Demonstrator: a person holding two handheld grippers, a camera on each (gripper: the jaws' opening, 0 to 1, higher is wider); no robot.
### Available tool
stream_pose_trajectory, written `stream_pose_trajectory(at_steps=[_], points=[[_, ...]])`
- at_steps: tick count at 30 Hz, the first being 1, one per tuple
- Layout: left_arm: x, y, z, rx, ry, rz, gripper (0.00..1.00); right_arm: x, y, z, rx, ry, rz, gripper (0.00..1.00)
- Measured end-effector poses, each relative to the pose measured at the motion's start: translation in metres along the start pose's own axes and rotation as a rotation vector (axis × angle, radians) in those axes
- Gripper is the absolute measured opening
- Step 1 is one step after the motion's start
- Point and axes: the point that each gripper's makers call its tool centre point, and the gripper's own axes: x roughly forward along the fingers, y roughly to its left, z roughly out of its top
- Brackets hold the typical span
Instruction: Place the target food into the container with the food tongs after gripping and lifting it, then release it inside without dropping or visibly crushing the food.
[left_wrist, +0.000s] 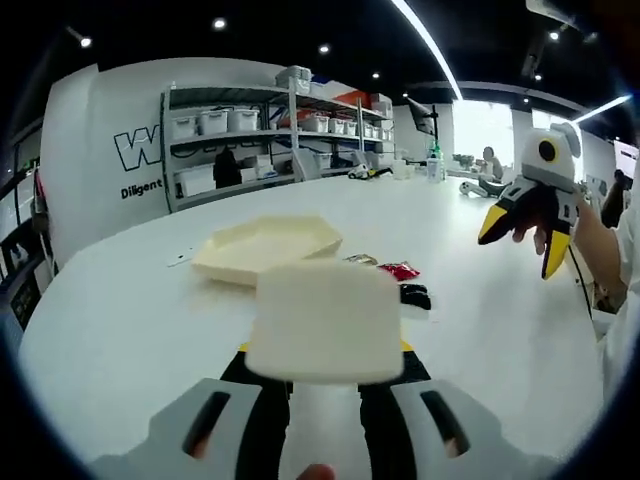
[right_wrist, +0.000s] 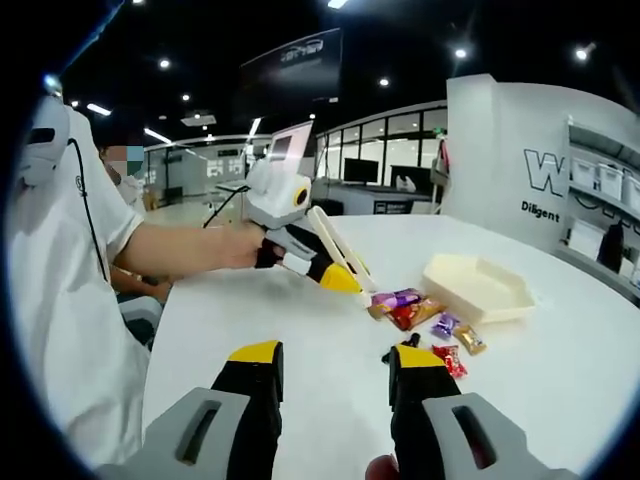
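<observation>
step: approach, nothing gripped yet | left gripper (right_wrist: 335, 272) clamped on cream food tongs (right_wrist: 340, 250), tips just above wrapped candies (right_wrist: 405, 305) | right gripper (right_wrist: 335, 375) jaws apart, holding nothing | cream tray container (right_wrist: 478, 287) beside candies | next: judge—close tongs gently on one candy, lift

Both handheld grippers, the left gripper (right_wrist: 335, 268) and the right gripper (left_wrist: 528, 228), have white housings, black jaws tipped yellow and grey slotted bases, while the person wears a white short-sleeved shirt (right_wrist: 75, 260) with a thin black cable.
</observation>
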Motion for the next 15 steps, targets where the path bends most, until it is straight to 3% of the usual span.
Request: stream_pose_trajectory(at_steps=[15], points=[[0.000,0.018,-0.003,-0.010,0.008,0.060,0.23,-0.001,-0.001,0.000,0.002,-0.001,-0.004,0.37]])
